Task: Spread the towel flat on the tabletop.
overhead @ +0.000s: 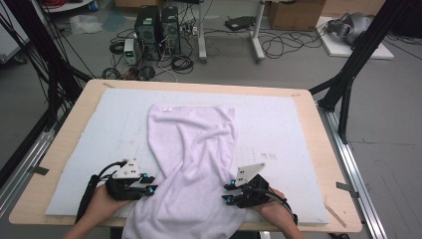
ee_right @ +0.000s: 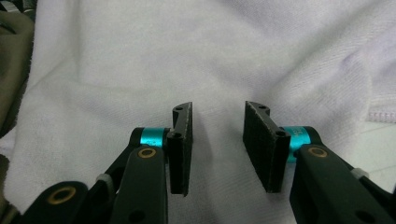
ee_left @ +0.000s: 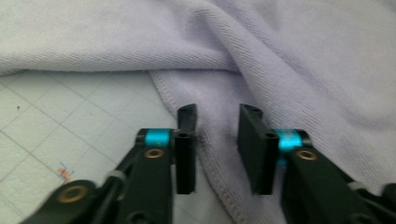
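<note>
Presently the lavender cloth [overhead: 191, 164], soft, light and limp, lies rumpled on the counter [overhead: 318, 164] between left gripper [overhead: 149, 188] and right gripper [overhead: 226, 193], both fingers parted and empty; grasp its stitched hem [ee_left: 187, 100].

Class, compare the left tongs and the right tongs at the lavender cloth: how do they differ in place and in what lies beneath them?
The left tongs sit over the stitched hem of the cloth, with the white mat showing beside it; the right tongs hover over plain cloth, the hem off to one side. The left tongs meet the cloth's left edge, the right tongs its right edge. Both stand open, gripping nothing.
</note>
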`<state>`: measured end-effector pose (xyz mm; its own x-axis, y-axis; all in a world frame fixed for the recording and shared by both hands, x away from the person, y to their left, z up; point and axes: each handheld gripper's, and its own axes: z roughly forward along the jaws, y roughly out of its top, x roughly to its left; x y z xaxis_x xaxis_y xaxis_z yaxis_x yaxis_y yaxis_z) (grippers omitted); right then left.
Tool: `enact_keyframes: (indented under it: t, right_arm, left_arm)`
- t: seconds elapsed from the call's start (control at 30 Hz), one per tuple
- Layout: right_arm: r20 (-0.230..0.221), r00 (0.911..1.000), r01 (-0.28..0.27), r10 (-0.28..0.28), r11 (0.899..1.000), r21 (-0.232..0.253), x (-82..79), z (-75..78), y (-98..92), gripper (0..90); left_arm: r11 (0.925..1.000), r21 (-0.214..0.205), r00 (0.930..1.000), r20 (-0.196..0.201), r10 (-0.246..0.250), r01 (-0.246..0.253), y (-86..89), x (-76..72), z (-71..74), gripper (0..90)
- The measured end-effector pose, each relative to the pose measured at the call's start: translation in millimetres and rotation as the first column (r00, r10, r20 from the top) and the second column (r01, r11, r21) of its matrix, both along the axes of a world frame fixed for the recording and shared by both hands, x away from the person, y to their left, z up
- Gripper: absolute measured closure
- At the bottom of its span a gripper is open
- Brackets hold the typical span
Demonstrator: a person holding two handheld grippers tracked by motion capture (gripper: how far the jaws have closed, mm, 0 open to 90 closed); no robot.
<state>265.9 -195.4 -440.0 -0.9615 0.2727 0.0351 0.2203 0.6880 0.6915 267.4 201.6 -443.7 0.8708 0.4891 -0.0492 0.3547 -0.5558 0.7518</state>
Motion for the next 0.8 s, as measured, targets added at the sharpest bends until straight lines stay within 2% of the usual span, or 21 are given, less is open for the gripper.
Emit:
enact_keyframes:
  t: [0.13, 0.3, 0.4, 0.57, 0.67, 0.7, 0.73, 0.8]
  right_arm:
    - [-0.006, 1.0, -0.001, 0.001, 1.0, 0.004, 1.0, -0.5, 0.0, 62.6]
    - [0.001, 1.0, 0.003, -0.003, 1.0, 0.01, -1.0, -1.3, -0.6, 62.5]
    - [0.005, 1.0, 0.004, -0.004, 1.0, 0.011, -1.1, -1.4, -0.7, 62.5]
    - [0.003, 1.0, 0.0, 0.0, 1.0, 0.013, -1.6, -0.3, -0.3, 61.8]
    - [0.026, 0.9997, -0.004, 0.003, 0.999, 0.038, -4.2, 6.2, -0.7, 61.8]
    - [0.038, 0.9993, 0.001, -0.002, 0.999, 0.045, -3.9, 8.3, -1.4, 61.8]
    - [0.048, 0.9987, 0.011, -0.014, 0.999, 0.053, -3.0, 11.9, -3.5, 61.8]
    - [0.058, 0.9976, 0.034, -0.037, 0.998, 0.061, -0.4, 15.0, -7.3, 61.5]
  left_arm:
    - [0.9999, -0.008, 0.9997, -0.024, -0.007, 0.006, 1.6, 4.0, 0.3, 84.6]
    - [0.9999, 0.002, 0.9999, -0.002, 0.017, -0.017, 7.4, -3.0, 5.0, 87.1]
    - [0.9986, -0.012, 0.9982, 0.03, 0.051, -0.051, 24.0, -13.8, 14.1, 87.2]
    - [0.9923, -0.044, 0.9905, 0.069, 0.119, -0.116, 58.4, -37.8, 28.7, 87.1]
    - [0.9912, -0.046, 0.9894, 0.07, 0.127, -0.124, 68.5, -44.2, 30.3, 85.3]
    - [0.9896, -0.052, 0.9883, 0.067, 0.137, -0.134, 68.1, -43.3, 29.2, 81.3]
    - [0.9888, -0.05, 0.9875, 0.064, 0.144, -0.141, 66.9, -40.9, 28.4, 73.5]
    - [0.9882, -0.049, 0.9874, 0.056, 0.148, -0.145, 62.4, -34.1, 26.4, 65.6]
